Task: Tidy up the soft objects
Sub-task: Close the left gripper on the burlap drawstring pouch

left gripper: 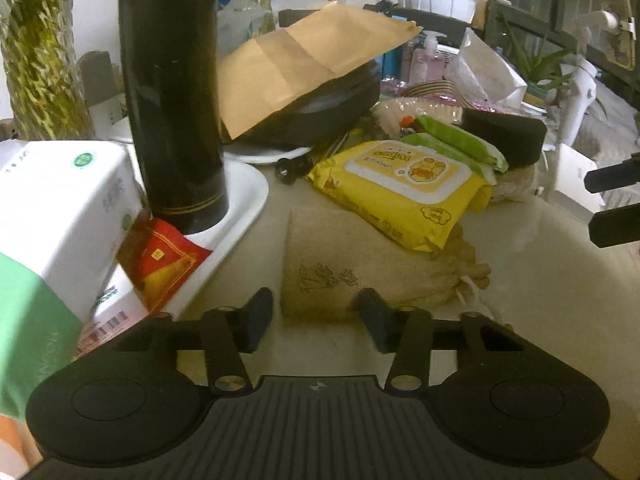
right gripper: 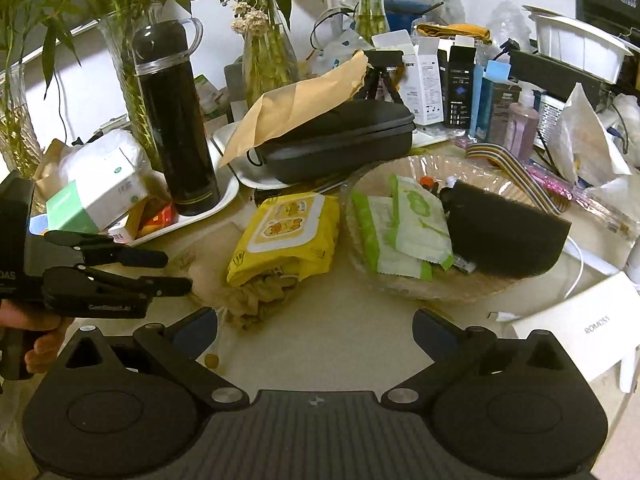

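Note:
A beige cloth drawstring pouch (left gripper: 340, 268) lies on the table, partly under a yellow wet-wipe pack (left gripper: 404, 184). My left gripper (left gripper: 316, 316) is open, its fingertips just at the pouch's near edge, holding nothing. In the right wrist view the pouch (right gripper: 256, 296) pokes out below the yellow pack (right gripper: 288, 236), and the left gripper (right gripper: 178, 270) comes in from the left. My right gripper (right gripper: 316, 328) is open and empty above bare table. A clear shallow basket (right gripper: 400, 288) holds green wipe packs (right gripper: 404, 232) and a black sponge (right gripper: 508, 236).
A white tray (right gripper: 228, 196) with a tall black flask (right gripper: 176, 128), a tissue box (right gripper: 96, 200) and red packets sits on the left. A black case (right gripper: 340, 144) under a brown envelope (right gripper: 296, 100) lies behind. Boxes, bottles and vases crowd the back. A white box (right gripper: 576, 328) sits on the right.

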Action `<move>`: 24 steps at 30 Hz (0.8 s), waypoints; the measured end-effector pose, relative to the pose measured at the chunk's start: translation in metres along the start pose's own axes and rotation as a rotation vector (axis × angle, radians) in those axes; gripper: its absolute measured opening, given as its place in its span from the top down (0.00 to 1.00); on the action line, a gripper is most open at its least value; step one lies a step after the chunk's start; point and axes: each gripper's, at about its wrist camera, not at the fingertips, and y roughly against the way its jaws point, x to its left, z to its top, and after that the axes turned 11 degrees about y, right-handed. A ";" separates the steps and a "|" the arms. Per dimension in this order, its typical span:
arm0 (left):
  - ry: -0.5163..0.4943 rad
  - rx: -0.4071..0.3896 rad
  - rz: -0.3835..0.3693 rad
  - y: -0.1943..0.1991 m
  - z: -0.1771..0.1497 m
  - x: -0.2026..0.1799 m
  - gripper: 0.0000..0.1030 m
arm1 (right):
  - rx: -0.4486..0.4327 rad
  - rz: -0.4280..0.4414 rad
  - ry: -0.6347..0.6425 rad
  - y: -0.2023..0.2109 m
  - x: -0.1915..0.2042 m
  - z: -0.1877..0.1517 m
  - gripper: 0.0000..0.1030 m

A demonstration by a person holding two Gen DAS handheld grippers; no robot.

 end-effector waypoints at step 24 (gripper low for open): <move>-0.060 0.044 -0.019 0.055 0.010 -0.017 0.92 | -0.055 0.083 0.106 -0.042 0.020 0.007 0.01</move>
